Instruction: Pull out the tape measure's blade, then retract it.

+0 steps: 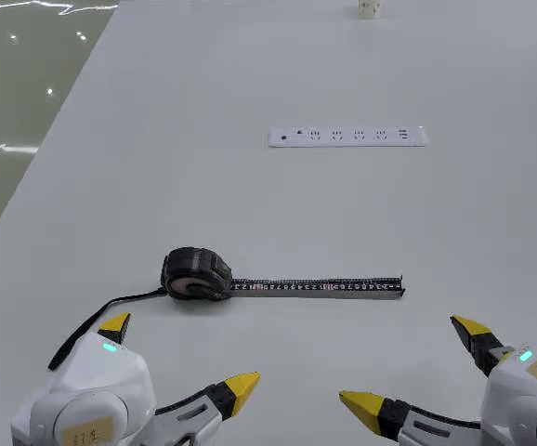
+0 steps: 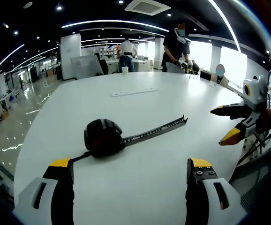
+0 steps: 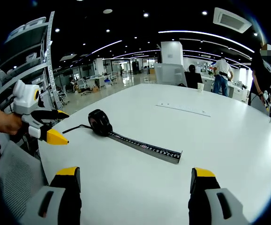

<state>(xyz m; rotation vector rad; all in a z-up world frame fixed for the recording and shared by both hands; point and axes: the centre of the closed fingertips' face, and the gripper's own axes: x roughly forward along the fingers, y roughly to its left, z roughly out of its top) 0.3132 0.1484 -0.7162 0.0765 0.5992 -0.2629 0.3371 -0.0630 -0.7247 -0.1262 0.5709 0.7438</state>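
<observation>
- Tape measure (image 1: 197, 273): dark round case lying on its side on the white bench (image 1: 250, 195), near the front edge and a little left of centre in the head view.
- Blade (image 1: 320, 286): drawn out of the case and lying flat on the bench, running straight to the person's right. Its end hook (image 1: 401, 283) rests free, touched by nothing.
- Wrist strap (image 1: 92, 321): black cord trailing from the case toward the front-left, ending close to the left gripper.
- Left gripper (image 1: 179, 358): jaws wide apart and holding nothing, near the case on the person's side but not touching it.
- Right gripper (image 1: 415, 364): jaws likewise spread and empty, near the blade's free end, with bare bench between.
- Power strip (image 1: 347, 137): white, well beyond the tape measure, no part in the task.
- Step in hand, judged: the pull-out looks done, since the blade lies extended, and retraction is the part left. Both grippers appear poised for a fresh approach.
- Next move, judged: 1 gripper to pin or clamp the case so it cannot skid. The other is to free whatever holds the blade out, which cannot be made out here, or guide the blade home. The return wants checking so the hook does not whip.
</observation>
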